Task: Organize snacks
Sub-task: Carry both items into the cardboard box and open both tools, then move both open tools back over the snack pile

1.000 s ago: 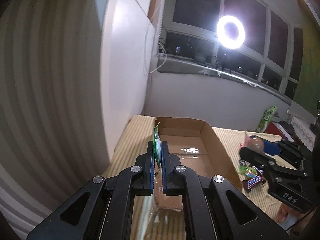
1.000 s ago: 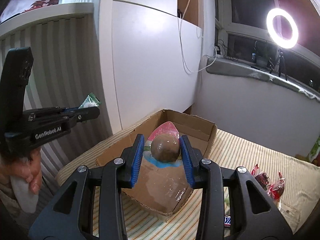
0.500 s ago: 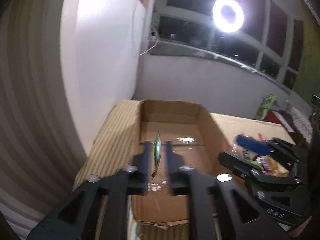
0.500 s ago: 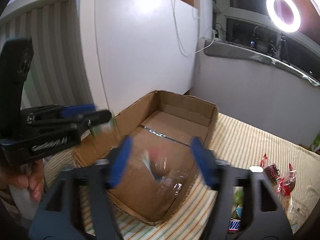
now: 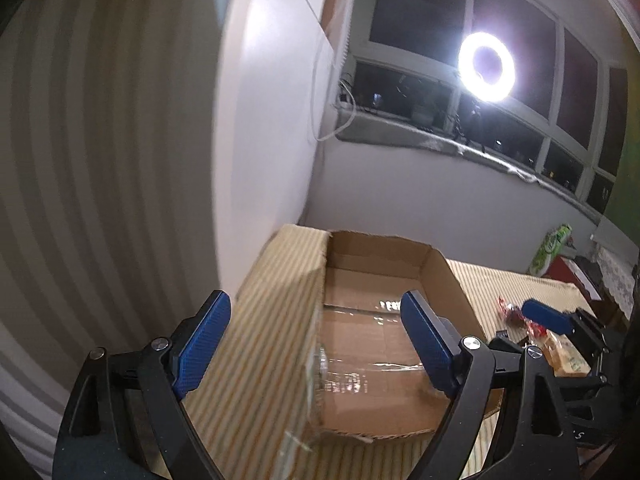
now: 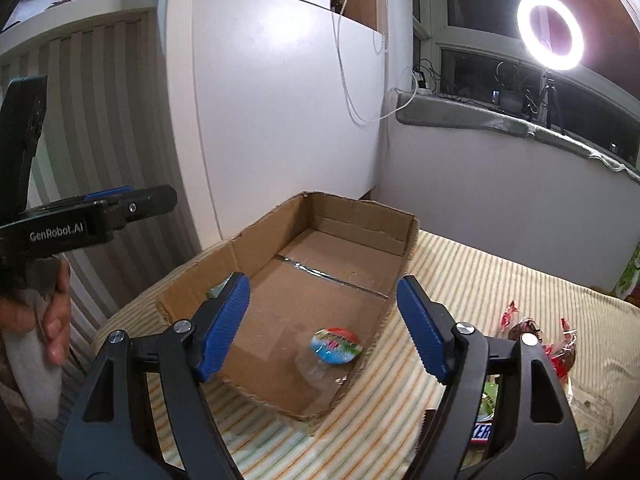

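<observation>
Opening left tool (image 5: 316, 344) seen empty; right tool (image 6: 322, 326) held wide, empty. Snack (image 6: 337, 345) dropped in box (image 6: 360, 220), near end. Risk: box rim clipped on retreat, box shifted.

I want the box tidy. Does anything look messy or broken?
The cardboard box has ragged, torn edges. Only a round snack pack clearly lies inside, while wrapped candies sit loose on the striped cloth outside.
</observation>
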`<state>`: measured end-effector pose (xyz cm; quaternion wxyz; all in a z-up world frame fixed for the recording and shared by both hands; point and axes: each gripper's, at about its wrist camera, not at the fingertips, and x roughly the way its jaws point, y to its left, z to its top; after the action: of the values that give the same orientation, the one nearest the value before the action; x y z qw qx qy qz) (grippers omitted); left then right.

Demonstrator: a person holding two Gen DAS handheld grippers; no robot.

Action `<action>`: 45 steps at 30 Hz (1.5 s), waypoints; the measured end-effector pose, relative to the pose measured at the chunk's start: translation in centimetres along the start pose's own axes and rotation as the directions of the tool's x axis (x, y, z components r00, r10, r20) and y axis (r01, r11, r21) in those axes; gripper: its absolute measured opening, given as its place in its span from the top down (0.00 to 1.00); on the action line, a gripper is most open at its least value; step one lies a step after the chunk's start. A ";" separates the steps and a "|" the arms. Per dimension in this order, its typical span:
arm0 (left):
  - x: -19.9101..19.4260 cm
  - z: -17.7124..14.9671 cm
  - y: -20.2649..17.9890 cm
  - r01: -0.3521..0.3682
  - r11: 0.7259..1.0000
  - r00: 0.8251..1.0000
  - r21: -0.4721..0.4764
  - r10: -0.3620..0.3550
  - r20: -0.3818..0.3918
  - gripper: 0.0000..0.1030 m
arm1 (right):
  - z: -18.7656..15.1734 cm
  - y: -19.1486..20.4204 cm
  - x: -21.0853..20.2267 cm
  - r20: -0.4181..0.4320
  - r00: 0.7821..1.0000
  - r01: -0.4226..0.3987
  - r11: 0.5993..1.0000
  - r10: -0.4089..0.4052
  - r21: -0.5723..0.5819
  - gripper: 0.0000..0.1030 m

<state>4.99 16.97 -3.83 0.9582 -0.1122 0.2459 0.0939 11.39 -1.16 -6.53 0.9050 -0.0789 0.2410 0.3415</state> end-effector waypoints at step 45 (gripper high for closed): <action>2.0 -6.8 -20.7 0.348 0.917 0.925 0.195 -0.301 -0.233 0.16 | -12.7 -13.5 -9.4 -0.155 0.973 0.203 0.947 -0.169 0.248 0.24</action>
<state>8.46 -4.34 -7.12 0.9376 -0.0473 0.3271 -0.1080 9.28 -20.74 -13.31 0.9178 -0.0032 0.3347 0.2136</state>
